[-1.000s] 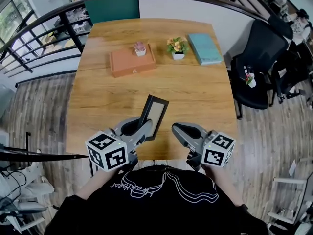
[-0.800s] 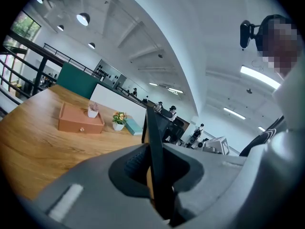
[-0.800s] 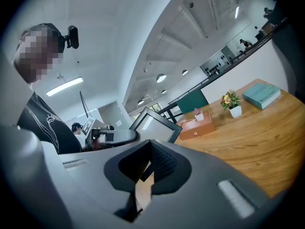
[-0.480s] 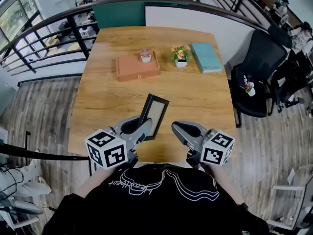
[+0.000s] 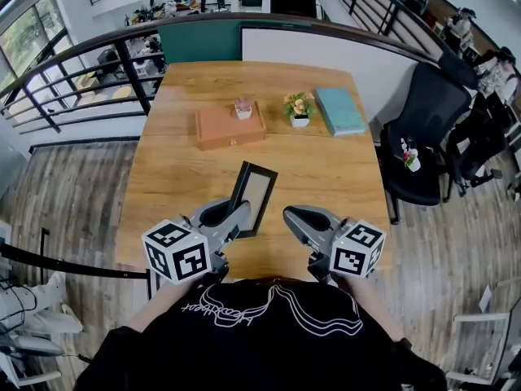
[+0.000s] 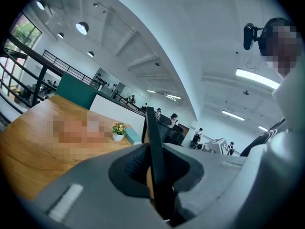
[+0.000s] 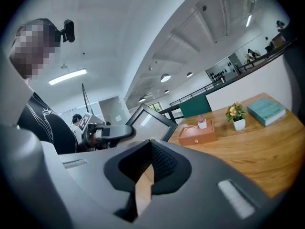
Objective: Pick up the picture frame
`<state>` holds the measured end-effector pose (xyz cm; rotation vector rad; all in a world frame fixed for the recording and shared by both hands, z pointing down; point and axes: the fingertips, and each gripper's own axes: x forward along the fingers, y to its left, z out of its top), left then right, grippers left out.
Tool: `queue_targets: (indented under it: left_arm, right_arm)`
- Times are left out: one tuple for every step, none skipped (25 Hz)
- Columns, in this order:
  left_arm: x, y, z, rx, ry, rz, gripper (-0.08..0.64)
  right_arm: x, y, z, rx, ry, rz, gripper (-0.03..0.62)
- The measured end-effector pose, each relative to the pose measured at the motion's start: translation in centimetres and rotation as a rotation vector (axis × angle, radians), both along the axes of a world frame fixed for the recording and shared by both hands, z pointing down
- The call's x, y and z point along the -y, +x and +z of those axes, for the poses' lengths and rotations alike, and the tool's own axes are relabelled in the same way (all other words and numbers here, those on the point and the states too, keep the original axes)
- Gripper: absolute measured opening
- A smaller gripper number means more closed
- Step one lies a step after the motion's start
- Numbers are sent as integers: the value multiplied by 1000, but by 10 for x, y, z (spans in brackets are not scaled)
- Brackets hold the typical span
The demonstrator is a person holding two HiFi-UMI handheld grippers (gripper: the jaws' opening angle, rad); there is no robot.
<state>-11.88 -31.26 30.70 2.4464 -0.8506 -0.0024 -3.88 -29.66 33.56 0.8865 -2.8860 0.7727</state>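
- The picture frame (image 5: 254,195) is in your left tongs (image 5: 240,212), pinched by its near lower edge, over the near half of the counter (image 5: 326,169).
- From the head view the black frame with its pale centre stands up out of the tongs and leans away from you, toward the far end of the counter.
- In the left gripper view the frame (image 6: 151,142) shows edge-on as a thin dark bar rising straight up between the two jaws, which are clenched against it on both sides.
- Your right tongs (image 5: 293,217) hover just to the right of the frame, apart from it, near the counter's front edge.
- In the right gripper view those tongs (image 7: 143,185) are clenched with nothing between them; only a sliver of wood shows through the gap.
- That same view catches the frame (image 7: 150,119) face-on beside your left tongs (image 7: 112,131).
- Farther along the counter sits an orange-brown box (image 5: 230,126) with a small pink potted plant (image 5: 242,108) on top.
- To its right stands a white pot of yellow and orange flowers (image 5: 299,107), and just beside that lies a teal book (image 5: 340,110).
- A black office chair (image 5: 427,129) stands off the counter's right side.
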Motion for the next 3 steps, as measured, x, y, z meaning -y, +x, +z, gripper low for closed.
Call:
queue_targets:
  left_arm:
    - [0, -2, 0, -1, -1, -2, 64]
    - [0, -4, -1, -2, -2, -5, 64]
    - [0, -6, -1, -4, -3, -9, 64]
  right_arm:
    - [1, 0, 0, -9, 0, 4, 25]
    - [1, -1, 0, -14, 0, 6, 25]
    - [2, -1, 0, -19, 0, 8, 25]
